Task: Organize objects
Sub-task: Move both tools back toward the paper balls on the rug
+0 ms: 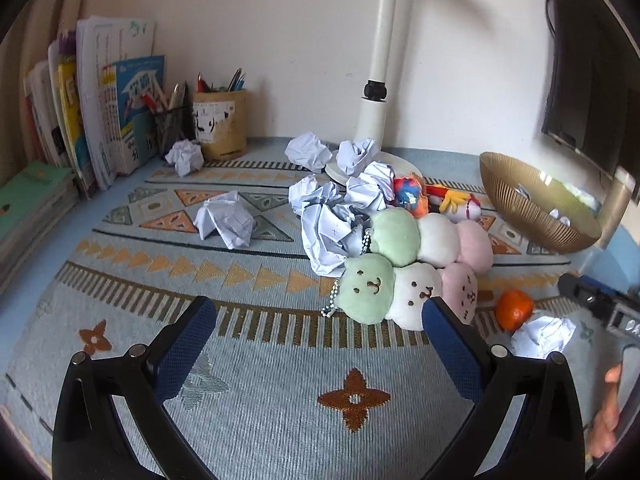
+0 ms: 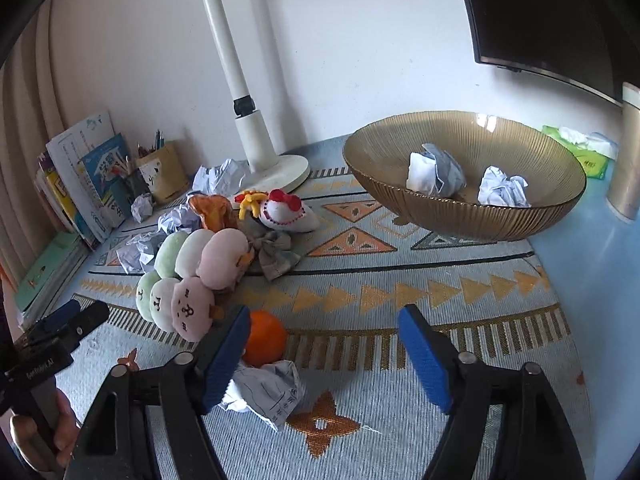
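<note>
- Left gripper [image 1: 320, 312]: fingers [image 1: 188, 344] spread wide, grasping nothing, above the patterned mat [image 1: 280, 420] near the desk's front edge.
- Right gripper [image 2: 324, 344]: fingers [image 2: 424, 360] likewise released and empty; the left pad stands just in front of an orange [image 2: 266, 338] and a crumpled paper ball [image 2: 268, 394], which touch each other.
- Plush toys [image 1: 408, 264]: two rows of green, white and pink heads, mid-desk, just beyond the left gripper.
- More paper balls [image 1: 332, 208]: heaped behind the plush toys, around the lamp base [image 2: 280, 172].
- Gold bowl [image 2: 464, 216]: at the back right corner, holding two paper balls [image 2: 502, 188].
</note>
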`<act>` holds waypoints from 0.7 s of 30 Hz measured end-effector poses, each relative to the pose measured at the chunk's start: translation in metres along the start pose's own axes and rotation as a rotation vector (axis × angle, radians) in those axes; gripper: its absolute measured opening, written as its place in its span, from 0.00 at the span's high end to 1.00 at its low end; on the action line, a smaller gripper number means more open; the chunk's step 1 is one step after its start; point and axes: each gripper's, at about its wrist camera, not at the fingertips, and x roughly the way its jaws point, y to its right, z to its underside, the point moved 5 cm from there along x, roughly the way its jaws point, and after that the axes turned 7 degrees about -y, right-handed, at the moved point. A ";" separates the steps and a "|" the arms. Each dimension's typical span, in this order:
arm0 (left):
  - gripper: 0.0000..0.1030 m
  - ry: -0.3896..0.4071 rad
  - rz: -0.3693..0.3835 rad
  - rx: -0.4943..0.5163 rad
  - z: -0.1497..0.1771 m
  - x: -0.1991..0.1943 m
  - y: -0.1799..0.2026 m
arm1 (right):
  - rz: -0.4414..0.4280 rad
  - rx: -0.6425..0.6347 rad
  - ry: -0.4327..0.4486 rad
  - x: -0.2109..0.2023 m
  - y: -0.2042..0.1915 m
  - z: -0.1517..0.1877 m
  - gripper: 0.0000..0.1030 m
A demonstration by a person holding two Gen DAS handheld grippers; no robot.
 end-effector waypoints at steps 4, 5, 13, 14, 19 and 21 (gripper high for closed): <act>0.01 0.008 0.002 0.006 0.000 -0.003 0.000 | -0.011 0.010 0.027 -0.005 0.001 -0.001 0.09; 0.01 0.006 0.012 0.001 -0.001 -0.003 -0.001 | -0.010 0.013 0.029 -0.006 0.001 -0.001 0.09; 0.01 -0.109 0.099 0.038 -0.048 0.023 -0.064 | -0.077 -0.104 -0.048 -0.022 -0.030 0.013 0.09; 0.01 -0.115 0.044 0.064 -0.060 0.034 -0.075 | -0.077 -0.105 -0.045 -0.026 -0.033 0.016 0.09; 0.01 -0.250 0.034 0.059 -0.078 0.099 -0.095 | -0.090 0.003 -0.169 -0.007 -0.040 0.037 0.08; 0.01 -0.287 0.061 0.047 -0.077 0.117 -0.096 | -0.066 0.006 -0.192 0.004 -0.040 0.042 0.08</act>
